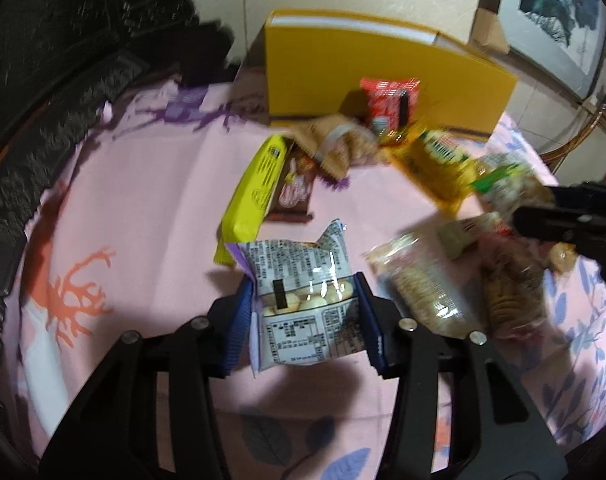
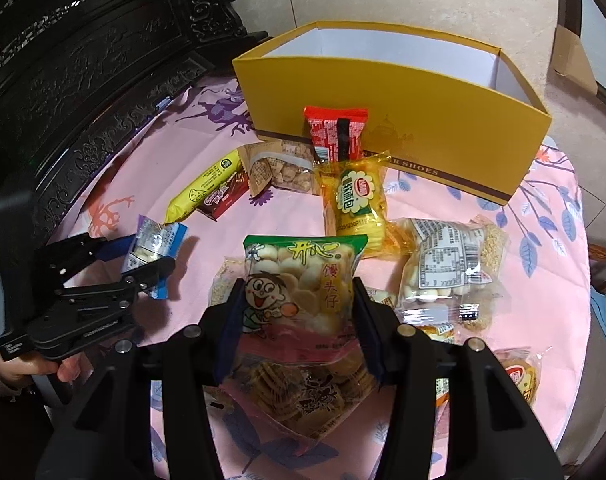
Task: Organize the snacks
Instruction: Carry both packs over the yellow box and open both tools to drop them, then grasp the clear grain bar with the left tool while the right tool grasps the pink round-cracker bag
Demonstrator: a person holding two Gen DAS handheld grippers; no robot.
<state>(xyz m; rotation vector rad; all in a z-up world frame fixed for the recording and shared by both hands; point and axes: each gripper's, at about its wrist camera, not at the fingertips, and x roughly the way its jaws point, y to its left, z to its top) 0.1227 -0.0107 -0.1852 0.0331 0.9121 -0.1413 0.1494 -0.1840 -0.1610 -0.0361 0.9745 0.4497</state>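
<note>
Blue-padded fingers (image 1: 239,320) of the left gripper (image 1: 303,320) pinch a small silver-and-purple snack packet (image 1: 303,304) from both sides; round pale pieces show through its clear window. In the right wrist view this same packet (image 2: 153,246) hangs clear of the cloth in the left gripper (image 2: 149,258) at 9 o'clock, with a hand (image 2: 27,368) on the grip at 8 o'clock.

Right gripper (image 2: 299,320): pressed onto a green-topped cartoon bag (image 2: 303,292) of round biscuits, pads against both side edges; a clear pack of ridged crackers (image 2: 303,388) lies under the bag. In the left wrist view the right gripper (image 1: 563,224) enters at 3 o'clock; the picture is blurred there.

Pink patterned tablecloth (image 2: 483,200): the remaining snacks lie loose on it. At 12 o'clock stands an open yellow box (image 2: 403,120), white inside, with a red packet (image 2: 337,132) leaning on its front wall. Near it lie a yellow bar (image 2: 205,192), a brown wafer wrapper (image 2: 223,200), a brown-edged nugget bag (image 2: 279,168) and a yellow bread pack (image 2: 355,204). A clear labelled pack (image 2: 451,268) lies at 3 o'clock.
</note>
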